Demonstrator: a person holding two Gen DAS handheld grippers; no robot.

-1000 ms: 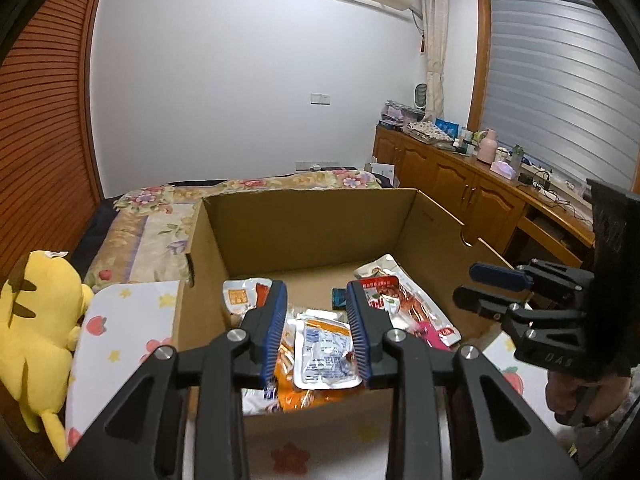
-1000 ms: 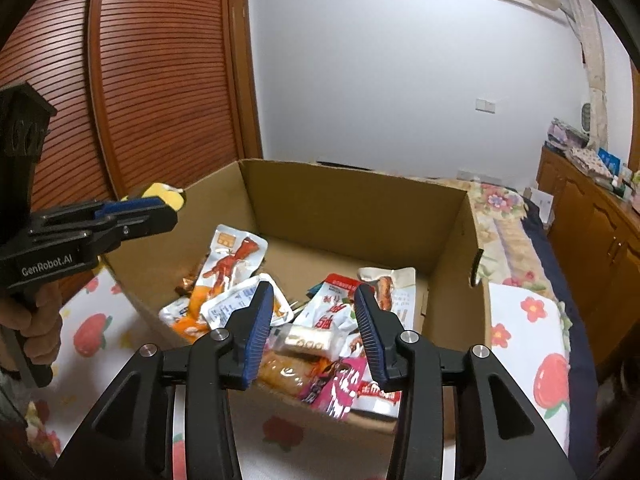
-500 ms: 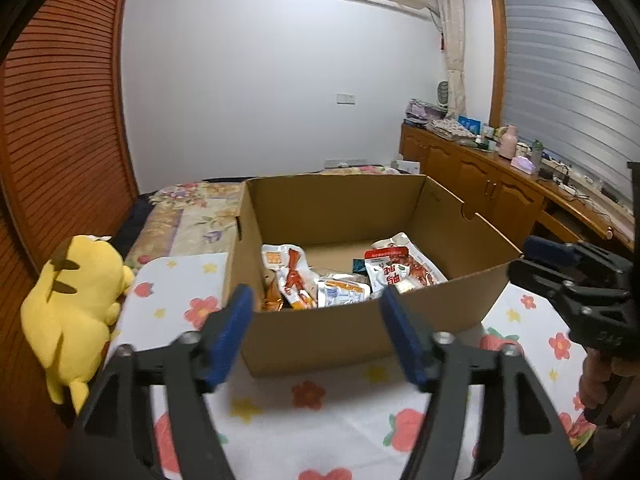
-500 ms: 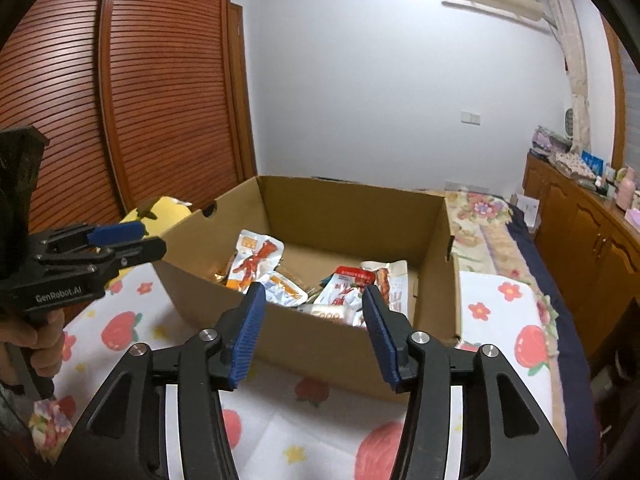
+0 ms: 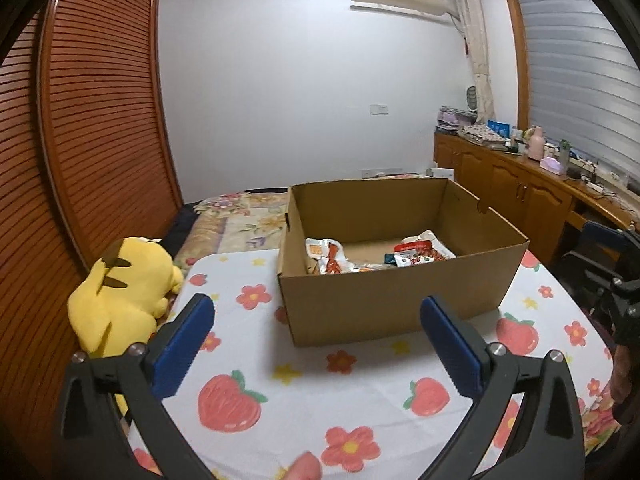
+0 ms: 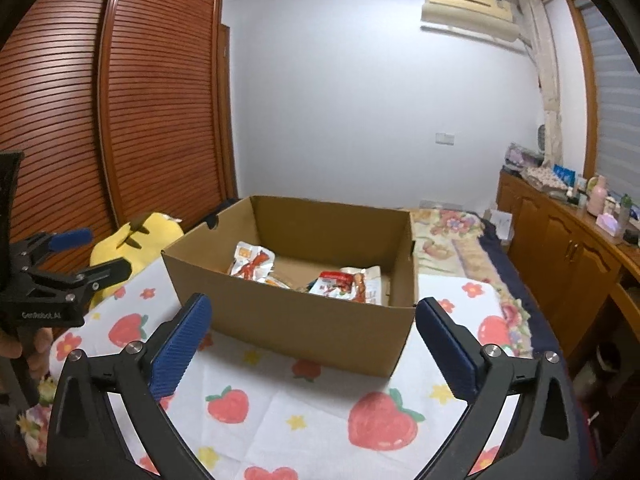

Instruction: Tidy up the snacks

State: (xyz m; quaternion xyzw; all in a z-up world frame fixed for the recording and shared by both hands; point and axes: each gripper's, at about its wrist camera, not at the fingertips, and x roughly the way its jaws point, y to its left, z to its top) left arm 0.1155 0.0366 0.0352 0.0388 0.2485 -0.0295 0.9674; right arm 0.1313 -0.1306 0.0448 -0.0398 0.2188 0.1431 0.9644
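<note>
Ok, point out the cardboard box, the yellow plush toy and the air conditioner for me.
cardboard box point(image 5: 384, 300): left wrist view, on its bare front wall.
yellow plush toy point(image 5: 128, 292): left wrist view, on the middle of its body.
air conditioner point(image 6: 466, 8): right wrist view, on its front panel.

**What your two grippers look like**

Your left gripper is black, with two long fingers that end in blue pads. The pads have tiny ridges, like a file. Each finger has two shiny round silver screws near the pad. Your right gripper looks just the same: black arms, blue ridged pads, silver screws. Seen from the right camera, left of the cardboard box, your left gripper has small white letters on its black side that read "GenRobot.AI". It has a thick black handle, and your fingers wrap around it. No sleeve can be seen.
</note>
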